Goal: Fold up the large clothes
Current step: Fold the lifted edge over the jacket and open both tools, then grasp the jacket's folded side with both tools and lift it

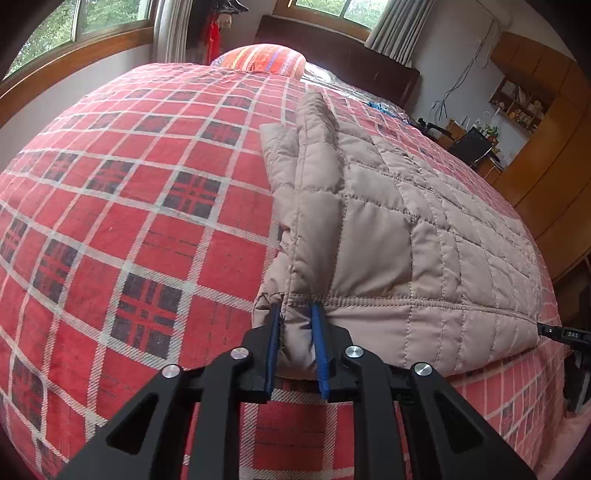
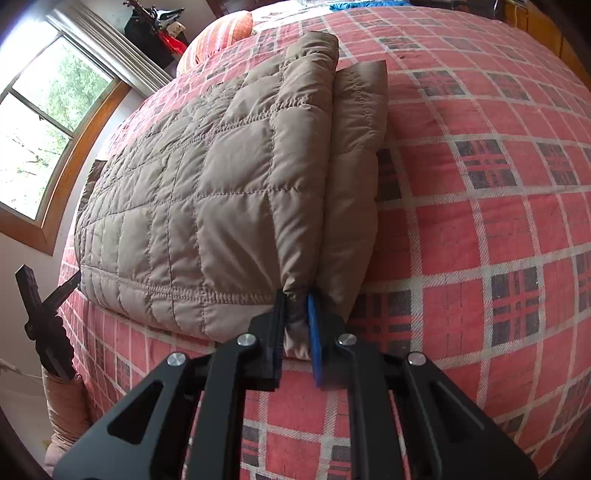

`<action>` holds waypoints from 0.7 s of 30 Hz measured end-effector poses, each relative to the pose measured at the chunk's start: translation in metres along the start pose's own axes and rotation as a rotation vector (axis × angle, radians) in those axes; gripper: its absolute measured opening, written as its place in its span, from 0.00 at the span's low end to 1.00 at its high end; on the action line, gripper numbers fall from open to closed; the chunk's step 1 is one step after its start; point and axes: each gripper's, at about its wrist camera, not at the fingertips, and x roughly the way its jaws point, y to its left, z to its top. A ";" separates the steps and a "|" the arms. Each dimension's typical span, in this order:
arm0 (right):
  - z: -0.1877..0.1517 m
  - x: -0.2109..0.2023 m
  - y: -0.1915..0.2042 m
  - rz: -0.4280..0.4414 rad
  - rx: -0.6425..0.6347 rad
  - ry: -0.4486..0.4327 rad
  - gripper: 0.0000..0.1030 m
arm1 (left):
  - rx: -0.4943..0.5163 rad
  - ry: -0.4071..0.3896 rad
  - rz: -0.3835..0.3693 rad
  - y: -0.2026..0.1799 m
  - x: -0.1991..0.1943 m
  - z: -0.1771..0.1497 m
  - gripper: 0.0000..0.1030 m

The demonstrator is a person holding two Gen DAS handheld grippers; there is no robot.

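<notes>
Tongs, left point(image 1: 297, 314) and right point(image 2: 297, 299), pinch quilted jacket point(image 1: 399, 236) hem corners.

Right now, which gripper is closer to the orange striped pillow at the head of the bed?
Left, probably, though it's close. Both the left gripper and the right gripper pinch the near hem corners of the beige quilted jacket, and the pillow lies far beyond, on the left gripper's side.

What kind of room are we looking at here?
Most likely a bedroom in a home. A large bed with a red plaid cover fills both views, a striped pillow lies at its head, and curtained windows and wooden cabinets line the walls.
</notes>
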 end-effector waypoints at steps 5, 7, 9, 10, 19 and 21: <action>0.002 -0.023 0.004 0.010 -0.020 -0.039 0.24 | -0.009 0.003 -0.018 0.001 -0.018 0.012 0.26; 0.005 -0.037 0.003 0.024 -0.016 -0.080 0.45 | -0.001 -0.019 -0.014 0.002 -0.027 0.022 0.48; 0.011 -0.050 0.000 0.027 -0.007 -0.123 0.54 | -0.007 -0.028 -0.009 0.006 -0.031 0.035 0.59; 0.016 -0.054 -0.003 0.034 0.005 -0.138 0.56 | -0.020 -0.028 -0.012 0.008 -0.031 0.041 0.60; 0.061 -0.029 -0.037 0.148 0.129 -0.101 0.72 | -0.131 0.070 -0.159 0.029 0.017 0.079 0.69; 0.066 -0.021 -0.045 0.164 0.142 -0.090 0.74 | -0.151 0.083 -0.185 0.032 0.029 0.081 0.70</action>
